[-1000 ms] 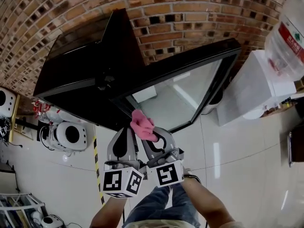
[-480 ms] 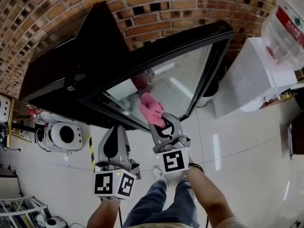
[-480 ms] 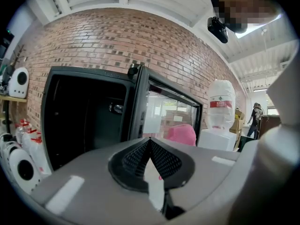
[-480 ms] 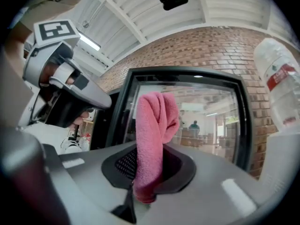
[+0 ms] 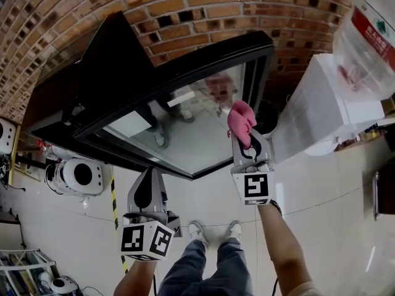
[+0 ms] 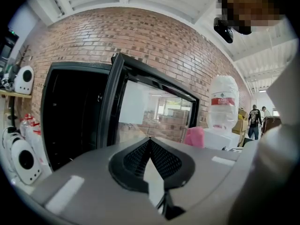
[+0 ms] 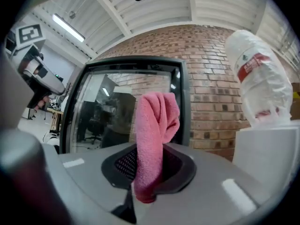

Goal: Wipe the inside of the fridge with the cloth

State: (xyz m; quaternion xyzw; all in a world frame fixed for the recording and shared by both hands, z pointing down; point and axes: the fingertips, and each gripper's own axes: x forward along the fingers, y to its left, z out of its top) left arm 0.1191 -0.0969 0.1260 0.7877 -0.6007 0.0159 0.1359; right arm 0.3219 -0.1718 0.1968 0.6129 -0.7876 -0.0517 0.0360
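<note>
A black fridge (image 5: 58, 100) stands against the brick wall with its glass door (image 5: 191, 134) swung open toward me. My right gripper (image 5: 249, 145) is shut on a pink cloth (image 5: 241, 122), held up beside the door's free right edge. In the right gripper view the cloth (image 7: 155, 125) hangs out of the shut jaws in front of the glass door (image 7: 108, 111). My left gripper (image 5: 147, 193) hangs lower left, below the door, shut with nothing in it. The left gripper view looks at the dark fridge interior (image 6: 70, 111), the door (image 6: 150, 109) and the pink cloth (image 6: 194, 137).
A white water dispenser (image 5: 327, 113) with a large bottle (image 5: 370, 42) stands right of the door. White rounded machines (image 5: 77, 176) and yellow-black floor tape (image 5: 113, 202) lie at left. The person's shoes (image 5: 197, 230) stand on the tiled floor below the door.
The right gripper carried the pink cloth right, from the door's middle to its right edge. The left gripper stayed low at left. The door now shows wider.
</note>
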